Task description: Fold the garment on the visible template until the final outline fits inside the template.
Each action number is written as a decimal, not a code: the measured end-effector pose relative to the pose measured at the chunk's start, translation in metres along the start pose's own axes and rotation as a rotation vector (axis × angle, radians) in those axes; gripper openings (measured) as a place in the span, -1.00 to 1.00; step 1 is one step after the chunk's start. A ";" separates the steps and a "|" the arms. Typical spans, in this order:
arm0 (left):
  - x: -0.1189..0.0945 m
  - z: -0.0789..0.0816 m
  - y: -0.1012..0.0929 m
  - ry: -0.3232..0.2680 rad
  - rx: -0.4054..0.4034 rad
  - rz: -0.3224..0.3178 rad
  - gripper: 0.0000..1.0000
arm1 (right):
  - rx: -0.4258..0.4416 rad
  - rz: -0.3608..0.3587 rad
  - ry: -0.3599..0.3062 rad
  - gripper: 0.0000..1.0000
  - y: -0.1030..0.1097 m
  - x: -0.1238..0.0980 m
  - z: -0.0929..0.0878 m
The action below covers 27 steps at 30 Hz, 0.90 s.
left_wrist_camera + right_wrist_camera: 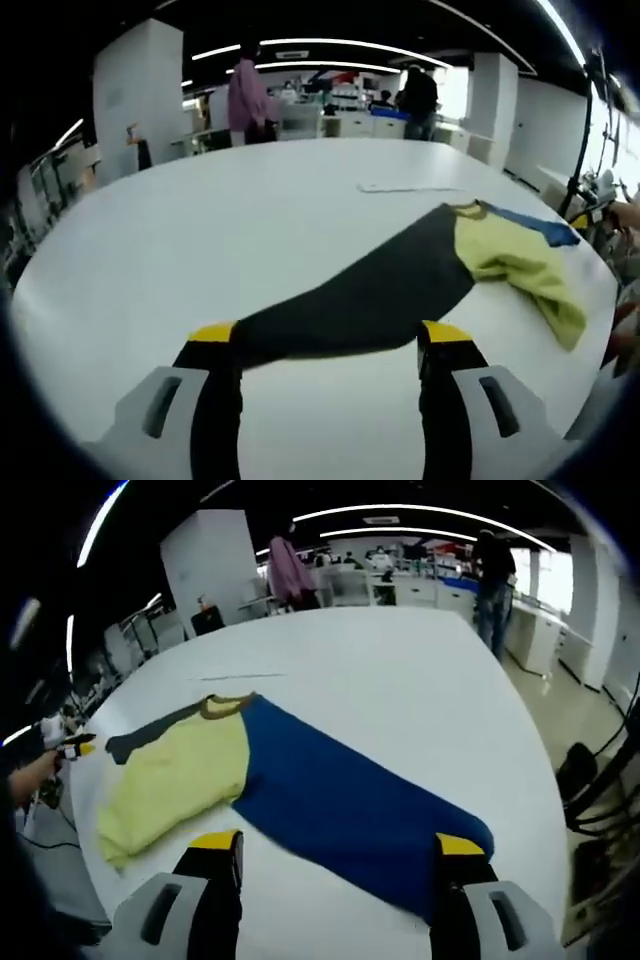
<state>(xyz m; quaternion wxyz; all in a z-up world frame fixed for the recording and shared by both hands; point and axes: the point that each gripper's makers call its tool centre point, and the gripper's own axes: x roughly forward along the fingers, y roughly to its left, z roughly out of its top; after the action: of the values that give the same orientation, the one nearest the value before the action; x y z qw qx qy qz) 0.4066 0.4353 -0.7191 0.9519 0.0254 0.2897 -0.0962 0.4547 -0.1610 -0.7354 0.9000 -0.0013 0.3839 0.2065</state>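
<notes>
1. Left gripper view: my left gripper (330,345) rises from the bottom of the frame, its fingers (212,345) spread wide and holding nothing.
2. The garment (400,285) lies on the white worktop (200,240) in the centre and right of the frame. Its dark sleeve (350,300) stretches toward me, and the sleeve's end sits between my yellow fingertips; I cannot tell whether it touches them.
3. The yellow body (520,265) is bunched at the right of the frame, with a strip of blue (535,228) showing at its upper edge.
4. A thin pale line (410,187) lies on the worktop above the garment, in the upper middle right.
5. Two people (247,100) stand beyond the worktop's far edge at the top of the frame.
6. Right gripper view: my right gripper (340,855) comes up from the bottom, its fingers (458,848) spread wide, gripping nothing.
7. The garment (250,770) runs from the left of the frame to the lower right: yellow body (170,780) at left, blue sleeve (360,800) slanting down to my right fingertip, its end just beside that tip.
8. My left gripper (75,748) shows small at the far left edge, near the dark sleeve (150,735).
</notes>
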 end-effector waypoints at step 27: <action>-0.005 -0.001 -0.143 -0.062 0.141 -0.277 0.55 | -0.235 0.261 -0.138 0.98 0.116 -0.033 0.000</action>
<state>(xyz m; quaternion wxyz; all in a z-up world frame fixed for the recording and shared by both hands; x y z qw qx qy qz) 0.3737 0.2964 -0.7165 0.9339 0.0489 0.2534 -0.2474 0.3908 -0.0667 -0.6948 0.8834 -0.0424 0.2912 0.3646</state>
